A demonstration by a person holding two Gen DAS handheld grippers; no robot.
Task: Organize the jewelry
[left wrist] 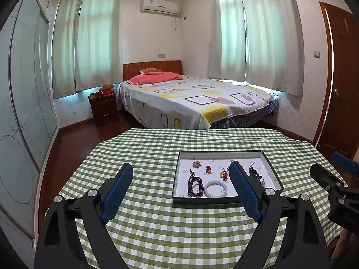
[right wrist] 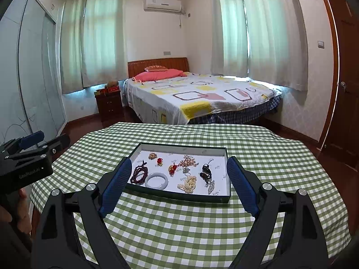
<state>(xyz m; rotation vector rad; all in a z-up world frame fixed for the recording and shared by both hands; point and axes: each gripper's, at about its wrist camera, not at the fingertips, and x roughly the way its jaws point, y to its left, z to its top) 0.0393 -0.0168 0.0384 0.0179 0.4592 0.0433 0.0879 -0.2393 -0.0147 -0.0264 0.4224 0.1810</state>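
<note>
Both tongs, left [left wrist: 179, 174] and right [right wrist: 178, 170], are held wide apart and empty above the checked surface [right wrist: 179, 224]. Jewelry is spread inside a shallow tray [right wrist: 179, 196], including a pale bangle [right wrist: 156, 180] touching a dark bead bracelet [right wrist: 139, 174].

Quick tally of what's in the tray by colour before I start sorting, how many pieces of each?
In the tray, as far as the right wrist view shows:
Dark red bead bracelet: 1
Pale bangle: 1
Red charms: 2
Cream or pink pearl clusters: 3
Black pieces: 2
Silver piece: 1
Total: 10
</note>
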